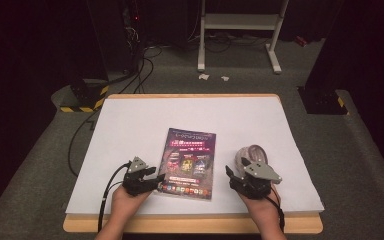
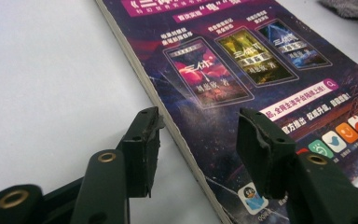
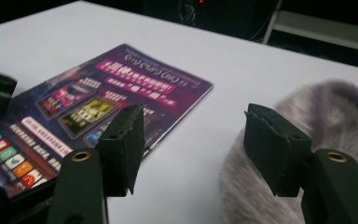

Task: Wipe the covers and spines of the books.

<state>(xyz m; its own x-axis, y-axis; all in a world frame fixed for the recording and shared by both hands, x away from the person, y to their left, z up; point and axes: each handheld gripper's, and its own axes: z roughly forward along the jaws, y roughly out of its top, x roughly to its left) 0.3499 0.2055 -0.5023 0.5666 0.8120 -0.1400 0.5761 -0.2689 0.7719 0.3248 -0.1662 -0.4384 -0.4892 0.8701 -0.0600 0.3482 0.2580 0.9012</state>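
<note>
**Two open grippers flank a book on the bench**

Over on the left, the left hand-held gripper [image 1: 156,181] sits low on the white-covered bench [image 1: 130,125], held in the person's left hand [image 1: 125,202]. Its jaws are spread wide, and in the left gripper view they straddle the near left edge of the book [image 2: 242,84]: one jaw over the white sheet, the other above the cover, with the page edges running between them. Nothing is gripped.

Centre stage, the book lies flat and closed, its purple cover face up with rows of small pictures and coloured icons along the near edge.

Moving right, a grey furry thing [image 1: 250,155] rests just beside the book, apart from it. The right hand-held gripper [image 1: 232,175] is right at it, jaws wide; in the right gripper view, one jaw is in front of the fur, the other over bare sheet near the book's corner.
</note>
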